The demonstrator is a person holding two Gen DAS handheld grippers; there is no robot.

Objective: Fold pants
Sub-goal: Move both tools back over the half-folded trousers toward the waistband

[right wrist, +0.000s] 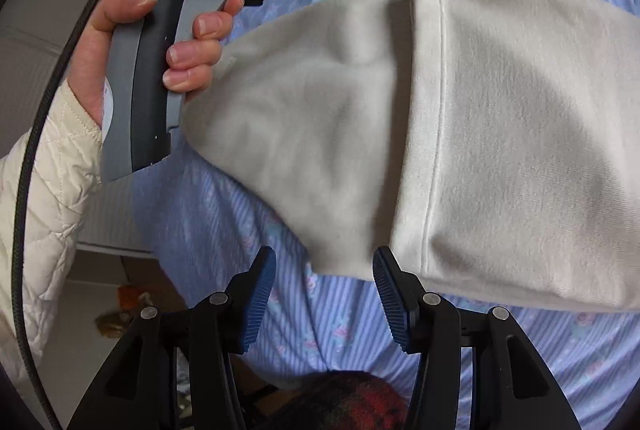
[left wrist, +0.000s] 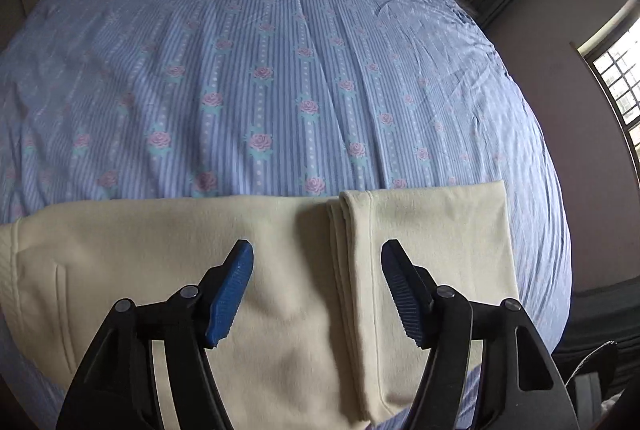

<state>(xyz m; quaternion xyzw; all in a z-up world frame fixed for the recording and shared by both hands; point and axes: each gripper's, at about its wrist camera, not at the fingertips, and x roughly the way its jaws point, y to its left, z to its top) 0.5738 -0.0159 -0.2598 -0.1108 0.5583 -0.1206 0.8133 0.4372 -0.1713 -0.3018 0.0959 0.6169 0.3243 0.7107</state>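
A bed point(left wrist: 280, 41) with a blue striped sheet printed with pink roses fills the space ahead of the left gripper point(left wrist: 317, 294) and stretches far beyond it. Past the bed's far right side stands a plain wall point(left wrist: 560, 77), with a barred window point(left wrist: 616, 81) well off to the right of that gripper. Nothing lies on the sheet between the gripper and the far edge of the bed.

The cream pants point(left wrist: 280, 270) lie folded on the near part of the bed, right under the left gripper. Their long axis runs across that gripper's view from left to right. A folded-over layer with a stitched hem sits on top toward the right, its edge running away from the gripper, just right of the gap between the jaws. A pocket slit shows far to the left.

From the right wrist view the pants point(right wrist: 460, 133) lie ahead of and to the right of the right gripper point(right wrist: 324, 294), their near corner just reaching the gap between its tips.

A hand point(right wrist: 168, 45) in a quilted cream sleeve point(right wrist: 44, 197) holds the grey handle of the left gripper, up and to the left of the right gripper, beside the cloth. A red plaid cloth point(right wrist: 360, 402) shows below the right gripper.

Both grippers stand with jaws apart, pressing on nothing.
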